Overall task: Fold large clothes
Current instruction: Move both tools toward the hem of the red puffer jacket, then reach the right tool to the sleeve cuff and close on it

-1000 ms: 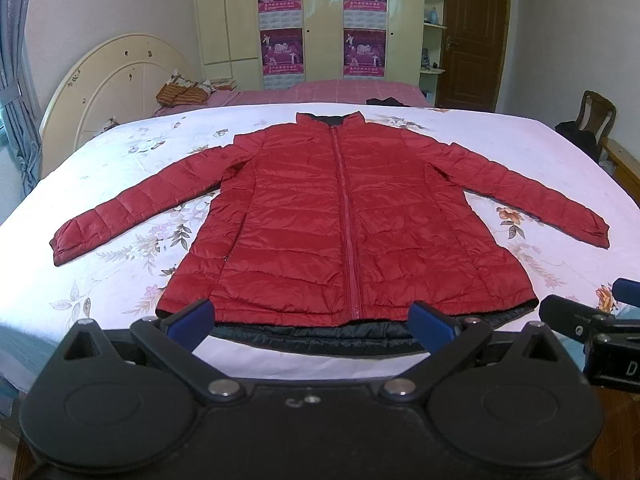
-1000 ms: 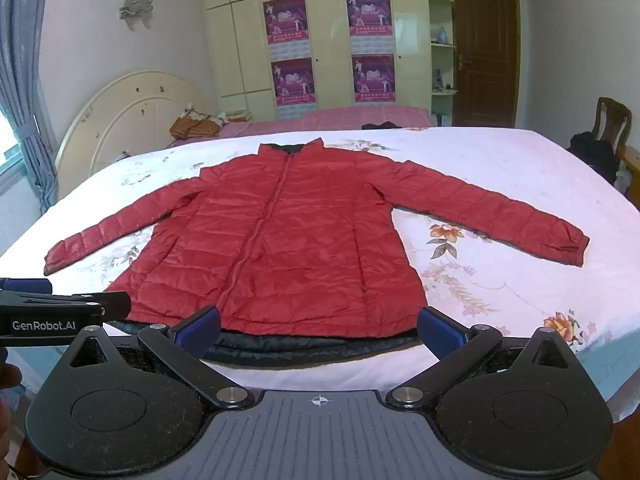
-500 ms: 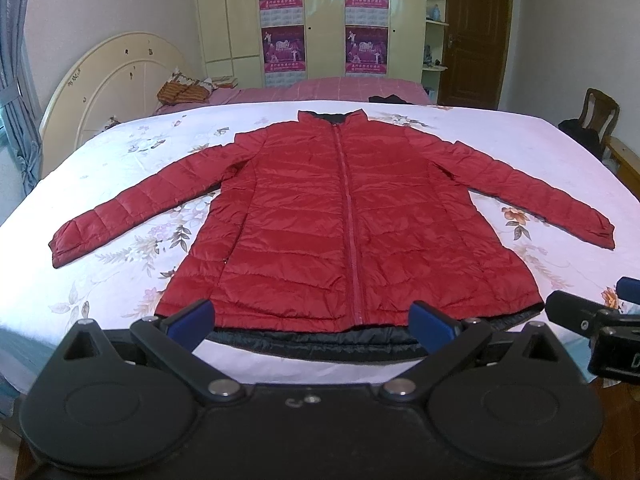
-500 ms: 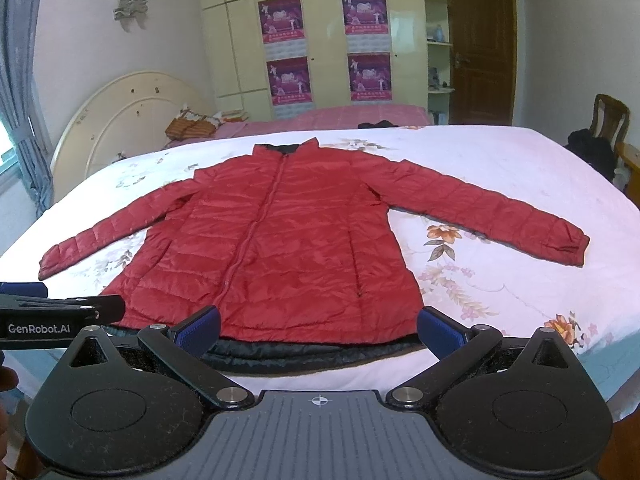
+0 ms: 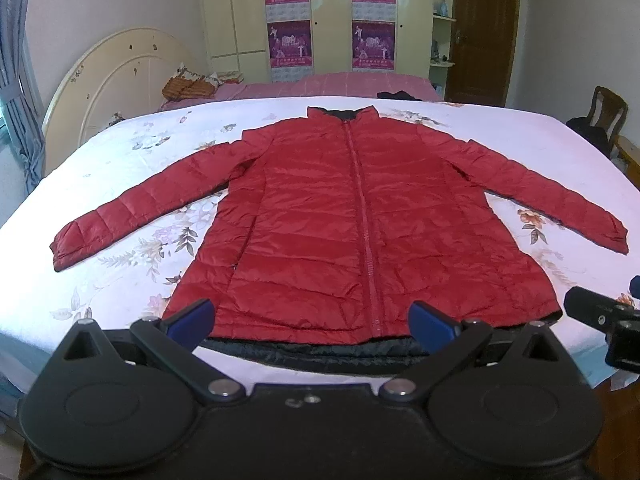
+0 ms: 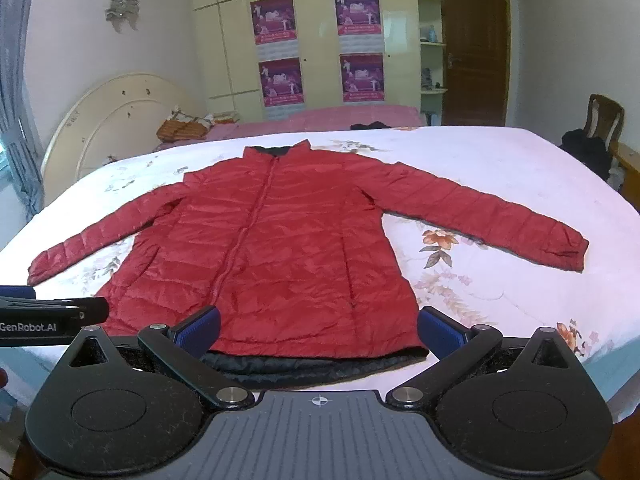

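Room: you are facing a bedroom with cream wardrobe doors carrying four purple posters; a brown door is standing at the back right; a wooden chair is sitting by the right wall.
Surface: a bed with a white floral sheet is filling the middle of both views; a rounded cream headboard is rising at its left; a second bed with a pink cover is lying behind it.
Jacket: a red quilted jacket is lying flat on the sheet, zipped up, collar pointing away from you and hem nearest you; both sleeves are spreading out to the sides, cuffs resting on the sheet; a dark lining edge is showing under the hem.
Left gripper: you are holding the left gripper just short of the hem; its blue fingers are standing wide apart and gripping nothing; whether they are touching the cloth you cannot tell.
Right gripper: you are holding the right gripper at the same edge, further toward the right sleeve; its blue pads are spread wide with nothing between them; its dark tip is also showing at the right edge of the left wrist view.
Between the two: both tools are hovering side by side at the near edge of the bed.
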The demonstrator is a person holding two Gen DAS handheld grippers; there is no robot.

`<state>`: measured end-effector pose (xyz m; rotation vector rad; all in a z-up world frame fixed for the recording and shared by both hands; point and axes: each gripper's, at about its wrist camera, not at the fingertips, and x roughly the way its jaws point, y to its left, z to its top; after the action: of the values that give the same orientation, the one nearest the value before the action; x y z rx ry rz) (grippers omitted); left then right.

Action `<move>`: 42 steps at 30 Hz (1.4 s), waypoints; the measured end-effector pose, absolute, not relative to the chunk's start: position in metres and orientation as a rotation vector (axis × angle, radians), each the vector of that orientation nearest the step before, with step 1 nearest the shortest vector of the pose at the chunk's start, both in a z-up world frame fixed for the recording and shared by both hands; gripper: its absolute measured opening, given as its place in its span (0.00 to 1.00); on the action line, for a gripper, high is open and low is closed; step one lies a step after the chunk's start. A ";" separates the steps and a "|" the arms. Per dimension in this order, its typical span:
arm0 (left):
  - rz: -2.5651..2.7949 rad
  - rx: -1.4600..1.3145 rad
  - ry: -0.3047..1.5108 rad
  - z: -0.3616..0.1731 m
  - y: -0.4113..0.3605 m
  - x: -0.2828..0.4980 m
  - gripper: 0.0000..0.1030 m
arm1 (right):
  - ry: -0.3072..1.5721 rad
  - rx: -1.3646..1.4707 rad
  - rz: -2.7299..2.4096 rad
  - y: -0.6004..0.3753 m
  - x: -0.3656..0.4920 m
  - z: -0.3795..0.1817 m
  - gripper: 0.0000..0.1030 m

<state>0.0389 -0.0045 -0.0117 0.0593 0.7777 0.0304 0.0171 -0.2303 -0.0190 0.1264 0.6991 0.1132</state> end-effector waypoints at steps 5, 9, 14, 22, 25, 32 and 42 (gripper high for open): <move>0.030 0.057 0.784 -0.013 0.000 0.050 1.00 | 0.708 0.136 0.100 -0.231 0.028 -0.023 1.00; 0.031 0.055 0.792 -0.015 0.003 0.059 1.00 | 0.718 0.142 0.090 -0.231 0.036 -0.026 1.00; 0.036 0.057 0.802 -0.021 0.005 0.075 1.00 | 0.727 0.143 0.078 -0.230 0.048 -0.031 1.00; 0.040 0.052 0.808 -0.030 0.014 0.113 1.00 | 0.743 0.154 0.024 -0.239 0.076 -0.043 1.00; 0.038 0.053 0.811 -0.034 0.017 0.131 1.00 | 0.750 0.166 0.000 -0.244 0.089 -0.048 1.00; 0.018 0.068 0.823 -0.045 0.024 0.180 1.00 | 0.768 0.194 -0.084 -0.253 0.125 -0.059 1.00; -0.019 0.080 0.835 -0.063 0.039 0.255 1.00 | 0.775 0.237 -0.231 -0.269 0.170 -0.068 1.00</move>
<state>0.2546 0.0395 -0.0633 0.0802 0.8352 -0.0186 0.1703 -0.2689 -0.0676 0.2371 0.7749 -0.2314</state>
